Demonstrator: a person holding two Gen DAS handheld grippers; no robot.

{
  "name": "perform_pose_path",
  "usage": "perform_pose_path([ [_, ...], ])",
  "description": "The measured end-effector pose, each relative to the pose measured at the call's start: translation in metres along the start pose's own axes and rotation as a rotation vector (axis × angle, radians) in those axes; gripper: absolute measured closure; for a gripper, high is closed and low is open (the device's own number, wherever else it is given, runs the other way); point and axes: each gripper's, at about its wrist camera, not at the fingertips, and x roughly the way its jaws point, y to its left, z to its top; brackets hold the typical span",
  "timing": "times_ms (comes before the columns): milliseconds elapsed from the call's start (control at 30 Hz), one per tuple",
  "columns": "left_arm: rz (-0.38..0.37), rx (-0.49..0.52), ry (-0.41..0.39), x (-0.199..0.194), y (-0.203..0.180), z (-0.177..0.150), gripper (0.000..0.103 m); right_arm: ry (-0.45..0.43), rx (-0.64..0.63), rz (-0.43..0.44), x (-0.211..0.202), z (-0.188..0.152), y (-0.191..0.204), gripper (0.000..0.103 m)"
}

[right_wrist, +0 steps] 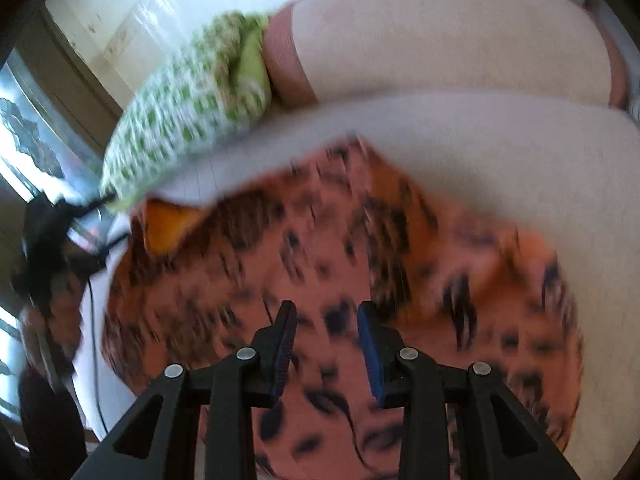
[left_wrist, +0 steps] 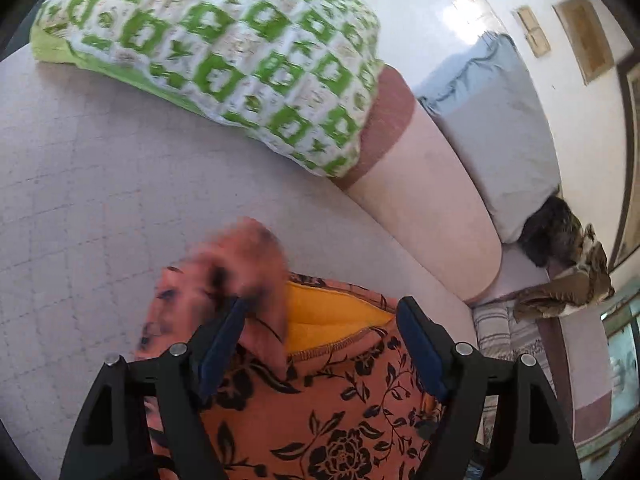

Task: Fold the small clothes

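Gripper (left_wrist: 320, 320) apart over orange floral garment (left_wrist: 340, 420), green-checked pillow (left_wrist: 224, 52) beyond; other gripper (right_wrist: 326, 316) seemingly gapped.

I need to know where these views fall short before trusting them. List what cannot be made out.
- Orange floral garment, left wrist view: its near part is cut off by the bottom edge and hidden behind the left gripper; the raised flap is smeared by blur.
- Right wrist view: motion blur smears the garment's print; whether the right gripper pinches fabric cannot be told.
- Dark heap beyond the grey pillow, left wrist view: too small to identify.
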Motion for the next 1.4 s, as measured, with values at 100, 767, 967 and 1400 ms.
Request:
perform_pose_path([
  [100,-0.010,0.032,0.005,0.009,-0.003,-0.002,0.024,-0.023,0.018,-0.028,0.011,0.009,-0.008,0.068],
  [767,0.400,0.022,0.000,-0.054,0.056,0.017,0.024,0.004,-0.189,0.153,0.085,0.060,0.163,0.067],
  [967,0.476,0.089,0.081,-0.053,0.078,0.001,0.024,-0.009,-0.071,0.076,0.149,0.115,0.180,0.066],
  [1400,0.746,0.318,0.197,-0.011,0.083,-0.035,0.024,-0.208,0.094,0.123,-0.035,0.022,0.070,0.031],
])
